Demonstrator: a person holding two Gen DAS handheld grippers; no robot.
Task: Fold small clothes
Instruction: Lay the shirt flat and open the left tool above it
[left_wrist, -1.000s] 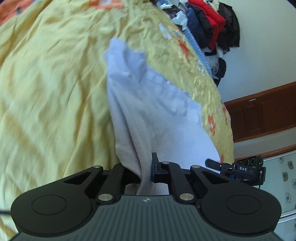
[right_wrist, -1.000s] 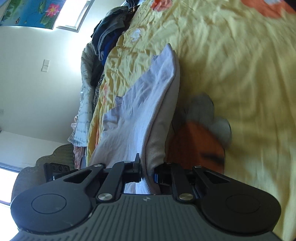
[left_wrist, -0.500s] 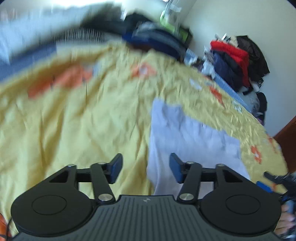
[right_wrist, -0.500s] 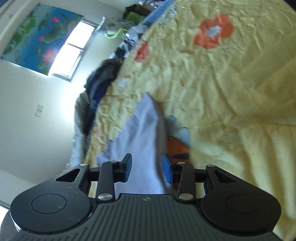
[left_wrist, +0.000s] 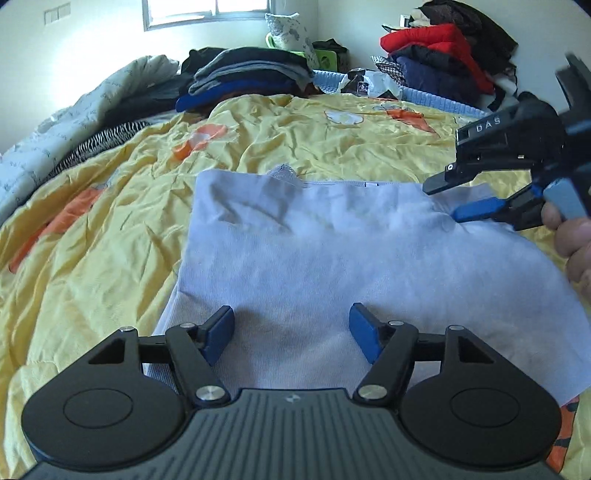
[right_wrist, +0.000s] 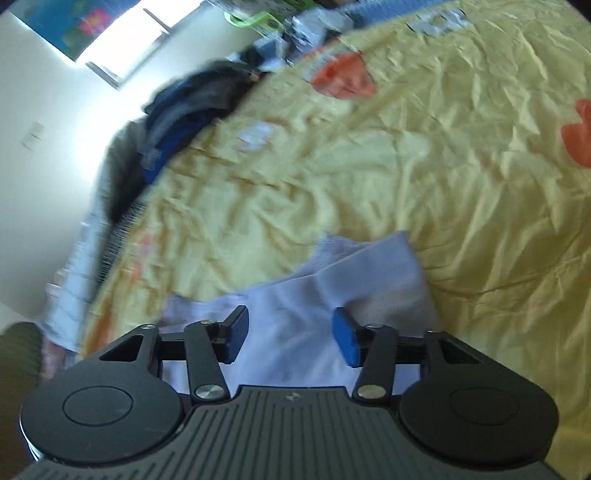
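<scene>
A small pale lavender garment (left_wrist: 332, 254) lies folded flat on the yellow bedspread (left_wrist: 110, 236). My left gripper (left_wrist: 291, 332) is open and empty, hovering over the garment's near edge. My right gripper (right_wrist: 290, 338) is open and empty above the garment's corner (right_wrist: 369, 273). The right gripper also shows at the right edge of the left wrist view (left_wrist: 454, 197), open above the garment's far right corner, held by a hand (left_wrist: 576, 240).
The yellow bedspread with orange flower prints covers the bed. A stack of dark folded clothes (left_wrist: 247, 77) sits at the far side, a pile of red and dark jackets (left_wrist: 447, 55) at the far right, and a grey quilt (left_wrist: 74, 114) at the left.
Both grippers were shut on the garment's edges a second ago. They have opened, let the garment drop flat on the bed, and pulled back above it.
</scene>
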